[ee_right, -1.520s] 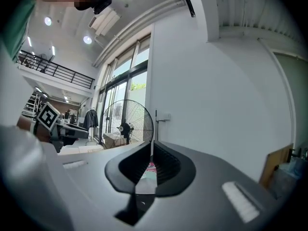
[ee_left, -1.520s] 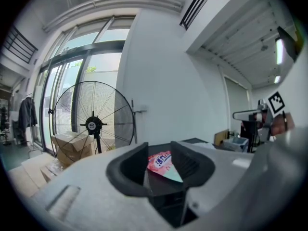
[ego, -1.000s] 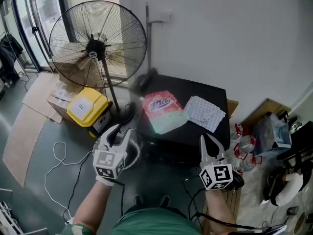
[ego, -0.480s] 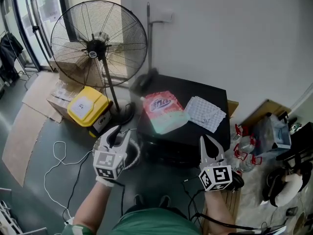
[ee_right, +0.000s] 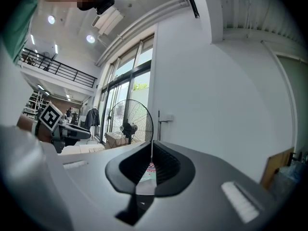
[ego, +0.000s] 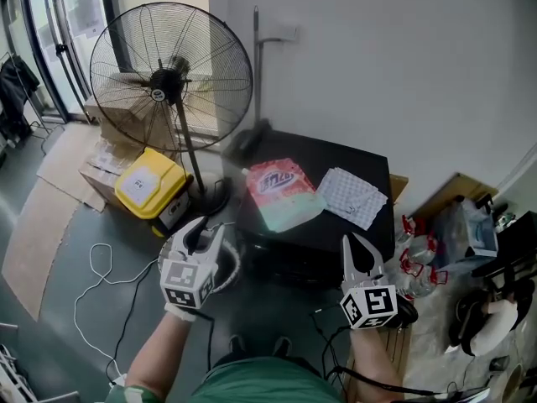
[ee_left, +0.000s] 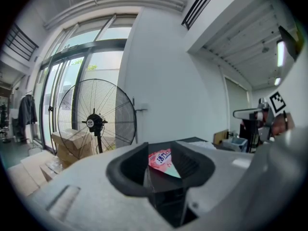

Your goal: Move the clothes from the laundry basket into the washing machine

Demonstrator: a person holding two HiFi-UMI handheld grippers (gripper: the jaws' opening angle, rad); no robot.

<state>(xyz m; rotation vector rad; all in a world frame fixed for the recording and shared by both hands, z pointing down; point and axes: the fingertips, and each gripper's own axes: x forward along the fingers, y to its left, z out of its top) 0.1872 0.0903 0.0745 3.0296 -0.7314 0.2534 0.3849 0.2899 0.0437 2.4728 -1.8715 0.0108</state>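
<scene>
A black, box-shaped machine [ego: 357, 154] stands against the white wall, seen from above in the head view. On its top lie a pink and mint detergent bag [ego: 281, 193] and a white patterned cloth [ego: 352, 194]. My left gripper [ego: 201, 227] hovers at the machine's front left corner; its jaws stand slightly apart with nothing between them, and the bag [ee_left: 162, 159] shows through the gap. My right gripper [ego: 353, 242] is in front of the machine's right side, shut and empty. A white round rim [ego: 230, 264] peeks out beside the left gripper. I see no clothes in a basket.
A tall pedestal fan [ego: 168, 74] stands left of the machine, with a yellow box [ego: 149, 183] and cardboard boxes [ego: 117, 124] near its base. A cable [ego: 96, 288] loops on the floor. Bottles and bags [ego: 424, 263] crowd the floor at the right.
</scene>
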